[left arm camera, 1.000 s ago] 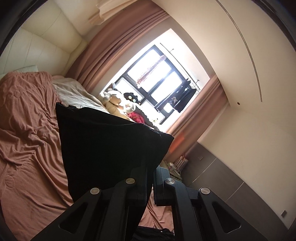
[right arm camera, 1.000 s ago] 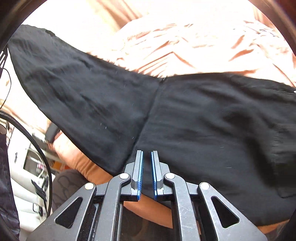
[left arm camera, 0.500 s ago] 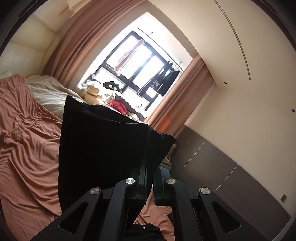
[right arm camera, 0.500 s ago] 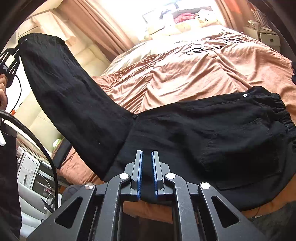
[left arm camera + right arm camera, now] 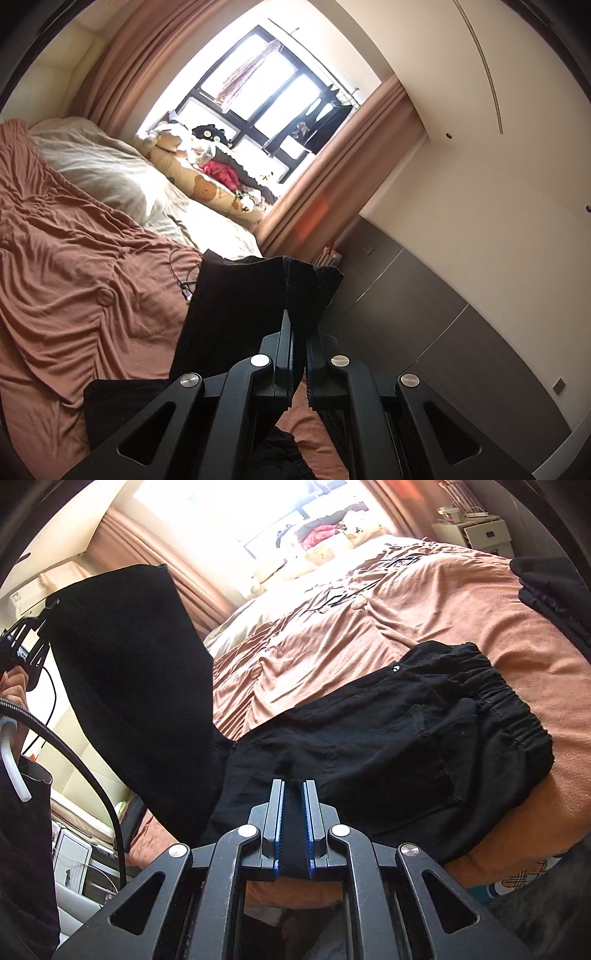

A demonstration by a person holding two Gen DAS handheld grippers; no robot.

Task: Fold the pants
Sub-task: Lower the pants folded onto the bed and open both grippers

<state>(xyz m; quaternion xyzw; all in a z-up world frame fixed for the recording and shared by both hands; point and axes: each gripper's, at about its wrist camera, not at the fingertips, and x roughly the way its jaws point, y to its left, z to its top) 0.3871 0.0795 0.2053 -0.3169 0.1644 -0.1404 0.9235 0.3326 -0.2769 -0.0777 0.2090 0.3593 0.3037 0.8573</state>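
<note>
1. The black pants [image 5: 406, 738] lie mostly on the bed [image 5: 461, 602]. The gathered elastic waistband sits toward the right and a stitched back pocket faces up.
2. One leg is lifted off the mattress, rising in a broad dark panel toward the upper left of the right wrist view.
3. The left gripper [image 5: 297, 354] has its jaws pressed tight together on the hem end of that leg. A ribbed, slightly frayed cuff edge sticks up above the fingertips, and the rest of the cloth hangs down to the left.
4. The right gripper [image 5: 294, 830] is nearly closed, its blue-lined pads pinching a narrow band of black fabric near the crotch seam at the near edge of the bed.
5. The bedcover is a soft, rust-pink sheet, heavily wrinkled, with a round button-like tuft [image 5: 105, 297] in it. A paler cream cover [image 5: 110, 173] lies farther up toward the window.
6. A heap of plush toys [image 5: 207, 162] and a bear-print pillow rest along the window sill.
7. Heavy brownish-pink curtains [image 5: 332, 177] frame the bright panes.
8. A small white bedside cabinet [image 5: 476, 531] holds a few small items on top, too blurred to make out.
</note>
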